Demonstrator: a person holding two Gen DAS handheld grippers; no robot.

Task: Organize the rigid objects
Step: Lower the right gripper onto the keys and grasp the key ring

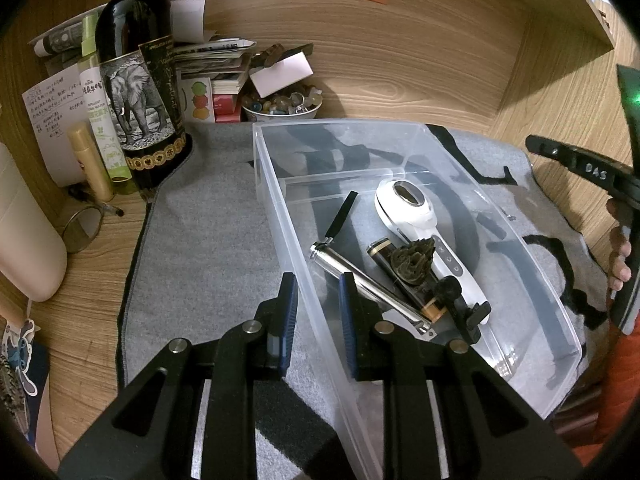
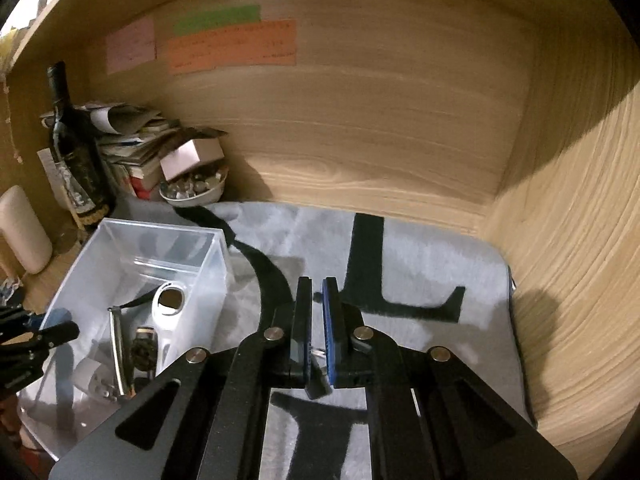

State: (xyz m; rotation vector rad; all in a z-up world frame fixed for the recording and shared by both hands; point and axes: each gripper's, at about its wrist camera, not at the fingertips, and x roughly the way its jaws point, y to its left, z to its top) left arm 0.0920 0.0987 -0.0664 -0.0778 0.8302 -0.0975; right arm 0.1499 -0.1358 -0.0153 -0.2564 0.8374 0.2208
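Note:
A clear plastic bin [image 1: 280, 216] stands on a grey mat [image 1: 200, 240]. It holds a white handheld device [image 1: 416, 212], a silver tube with a black strap [image 1: 360, 276], a dark pen-like case [image 1: 384, 252], a dark lumpy piece [image 1: 414, 260] and a small black clamp [image 1: 464, 304]. My left gripper [image 1: 318, 292] straddles the bin's near left wall, jaws narrowly apart around it. My right gripper [image 2: 318, 296] is over the mat right of the bin [image 2: 216, 264], jaws nearly closed on a small black clip [image 2: 318, 384] with a metal wire deep between the pads.
A wine bottle [image 1: 136, 72], spray bottles [image 1: 100, 112], a gold tube [image 1: 90, 160], papers, books and a bowl of stones [image 1: 280, 106] crowd the back left corner. Wooden walls [image 2: 400, 128] enclose the back and right. A cream container [image 1: 24, 232] stands at left.

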